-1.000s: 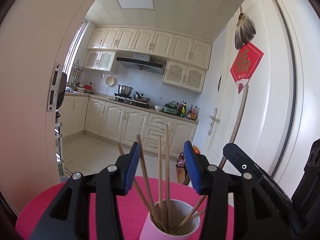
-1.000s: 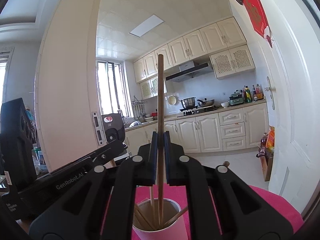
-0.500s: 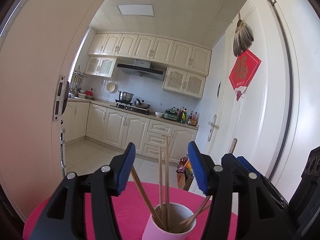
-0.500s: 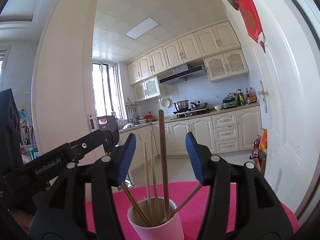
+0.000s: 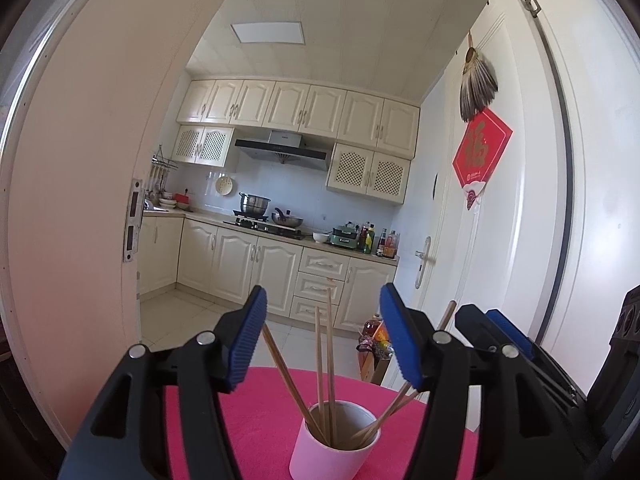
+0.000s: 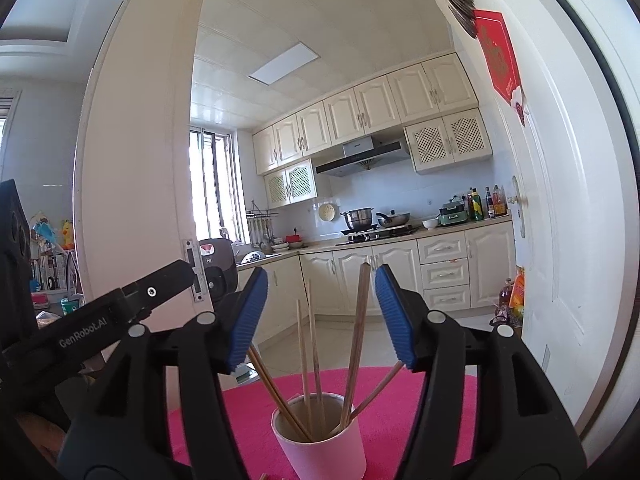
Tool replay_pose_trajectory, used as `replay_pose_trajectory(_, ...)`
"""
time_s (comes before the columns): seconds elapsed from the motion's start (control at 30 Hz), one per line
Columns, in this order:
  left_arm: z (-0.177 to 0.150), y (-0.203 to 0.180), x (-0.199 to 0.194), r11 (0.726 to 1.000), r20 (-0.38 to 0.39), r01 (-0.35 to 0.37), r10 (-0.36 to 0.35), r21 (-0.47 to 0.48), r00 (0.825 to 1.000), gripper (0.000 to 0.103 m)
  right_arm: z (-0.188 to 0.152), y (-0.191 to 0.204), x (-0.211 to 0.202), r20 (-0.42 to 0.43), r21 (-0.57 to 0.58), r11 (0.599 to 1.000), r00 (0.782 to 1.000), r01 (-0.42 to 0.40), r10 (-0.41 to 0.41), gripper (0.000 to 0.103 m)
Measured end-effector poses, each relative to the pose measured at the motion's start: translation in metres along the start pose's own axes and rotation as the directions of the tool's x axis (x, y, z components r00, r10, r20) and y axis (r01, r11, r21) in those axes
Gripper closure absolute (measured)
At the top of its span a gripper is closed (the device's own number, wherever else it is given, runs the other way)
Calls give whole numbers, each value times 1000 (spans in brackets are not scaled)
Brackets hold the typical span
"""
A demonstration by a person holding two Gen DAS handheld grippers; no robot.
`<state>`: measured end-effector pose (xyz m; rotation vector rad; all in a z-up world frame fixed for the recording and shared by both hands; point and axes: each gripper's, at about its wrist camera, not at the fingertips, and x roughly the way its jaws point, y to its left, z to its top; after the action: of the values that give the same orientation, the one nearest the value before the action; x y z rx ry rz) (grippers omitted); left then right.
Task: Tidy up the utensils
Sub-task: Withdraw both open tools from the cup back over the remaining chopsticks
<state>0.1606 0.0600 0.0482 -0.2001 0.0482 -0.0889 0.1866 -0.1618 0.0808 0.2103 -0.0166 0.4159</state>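
Six chopsticks (image 6: 355, 344) stand fanned out in one white cup (image 6: 320, 446), which sits on the pink surface (image 6: 400, 412) near its front edge. Your right gripper (image 6: 320, 312) hangs above the cup, fingers (image 6: 394, 314) spread apart, holding nothing. Your left gripper (image 5: 322, 334) hangs beside it, fingers (image 5: 246, 336) likewise apart and empty. Kitchen cabinets (image 5: 256, 264) lie beyond.
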Motion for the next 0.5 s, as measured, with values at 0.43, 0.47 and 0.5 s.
replay_pose_trajectory(0.43, 1, -17, -46, 998, -60, -16, 19, 58, 998, 38, 11, 8, -44, -47, -28, 999, 999, 19, -20, 40)
replay_pose_trajectory(0.47, 0, -18, -48, 998, -78, -18, 23, 65, 997, 37, 10, 9, -47, -59, -32, 999, 998, 19, -21, 40)
replay_pose_trajectory(0.5, -3, -18, -49, 997, -99, -20, 27, 68, 995, 36, 9, 10, -50, -77, -37, 999, 997, 20, -22, 39)
